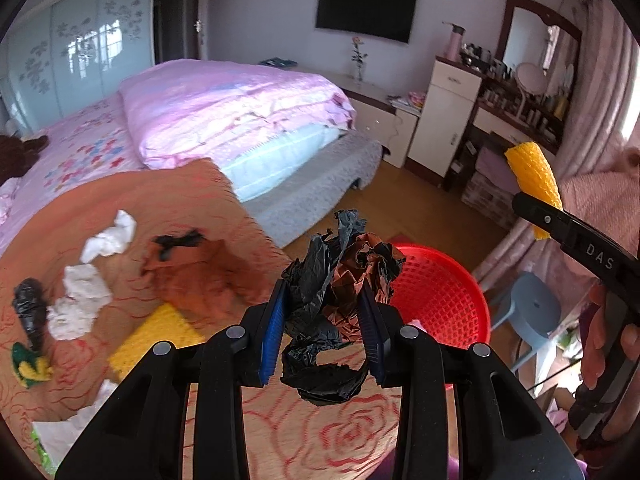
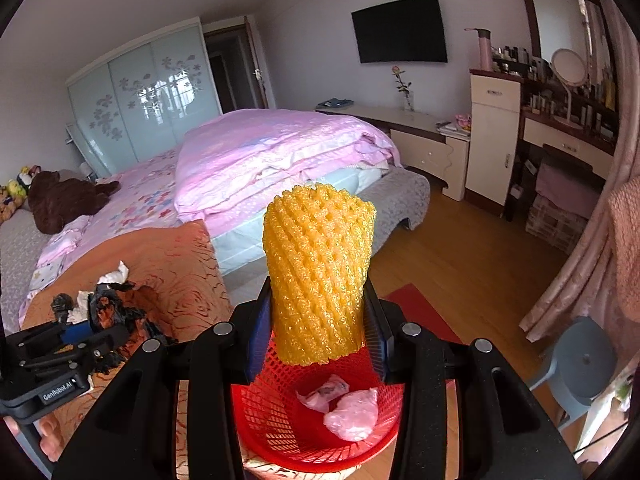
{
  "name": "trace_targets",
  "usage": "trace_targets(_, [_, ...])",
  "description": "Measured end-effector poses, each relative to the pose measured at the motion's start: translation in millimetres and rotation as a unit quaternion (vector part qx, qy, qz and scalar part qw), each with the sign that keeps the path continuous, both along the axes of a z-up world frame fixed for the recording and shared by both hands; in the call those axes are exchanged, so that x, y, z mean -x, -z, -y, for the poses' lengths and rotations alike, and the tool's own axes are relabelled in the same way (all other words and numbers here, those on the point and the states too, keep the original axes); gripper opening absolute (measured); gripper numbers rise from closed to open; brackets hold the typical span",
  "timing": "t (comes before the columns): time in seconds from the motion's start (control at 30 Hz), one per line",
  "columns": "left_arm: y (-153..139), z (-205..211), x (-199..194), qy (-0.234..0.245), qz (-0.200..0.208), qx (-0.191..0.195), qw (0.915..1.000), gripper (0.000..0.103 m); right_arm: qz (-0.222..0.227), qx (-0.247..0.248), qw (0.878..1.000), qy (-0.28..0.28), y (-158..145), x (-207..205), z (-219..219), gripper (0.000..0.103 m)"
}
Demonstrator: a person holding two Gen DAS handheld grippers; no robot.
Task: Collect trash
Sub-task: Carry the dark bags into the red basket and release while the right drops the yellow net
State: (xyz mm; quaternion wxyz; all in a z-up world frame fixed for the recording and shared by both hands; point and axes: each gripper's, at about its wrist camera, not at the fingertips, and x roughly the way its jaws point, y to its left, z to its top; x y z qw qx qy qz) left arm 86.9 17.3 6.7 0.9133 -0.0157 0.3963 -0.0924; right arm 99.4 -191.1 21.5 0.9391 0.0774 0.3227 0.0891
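My left gripper (image 1: 325, 328) is shut on a crumpled black plastic bag (image 1: 320, 308) mixed with brown paper, held just left of the red mesh basket (image 1: 444, 300). My right gripper (image 2: 318, 332) is shut on a yellow foam fruit net (image 2: 318, 272), directly above the red basket (image 2: 280, 420), which holds two pink crumpled wrappers (image 2: 352, 414). In the left wrist view the right gripper (image 1: 540, 216) with the yellow net (image 1: 534, 176) shows at the right. Still on the orange blanket (image 1: 200, 208): white tissues (image 1: 86, 292), a black scrap (image 1: 178, 242), a yellow foam sheet (image 1: 156, 340).
A bed with a pink quilt (image 1: 224, 108) lies behind the blanket. A blue stool (image 1: 528, 308) stands right of the basket on the wooden floor (image 2: 460, 264). A dresser with a mirror (image 2: 568, 92) and a pink curtain (image 2: 576, 248) line the right side.
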Motion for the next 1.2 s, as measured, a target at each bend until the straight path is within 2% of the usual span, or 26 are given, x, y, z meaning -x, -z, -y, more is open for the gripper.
trace_targets(0.4, [35, 42, -22, 0.043, -0.041, -0.002, 0.9982, 0.033, -0.045, -0.009, 0.999, 0.016, 38, -11, 17, 0.040])
trace_targets(0.6, [54, 59, -32, 0.065, -0.064, -0.013, 0.9958, 0.033, -0.075, -0.014, 0.997, 0.015, 59, -21, 21, 0.040])
trace_targets(0.8, [63, 73, -36, 0.084, -0.070, -0.029, 0.9935, 0.036, -0.095, -0.012, 0.995, 0.014, 75, -26, 19, 0.040])
trace_targets(0.93, [63, 74, -37, 0.091, -0.072, -0.027, 0.9929, 0.043, -0.106, -0.019, 0.994, 0.015, 80, -29, 23, 0.047])
trace_targets(1.0, [63, 73, -38, 0.090, -0.071, -0.026, 0.9930, 0.059, -0.107, -0.021, 0.994, 0.016, 81, -29, 23, 0.049])
trace_targets(1.2, [55, 68, -34, 0.079, -0.058, -0.028, 0.9948, 0.066, -0.106, -0.021, 0.994, 0.017, 81, -29, 25, 0.054])
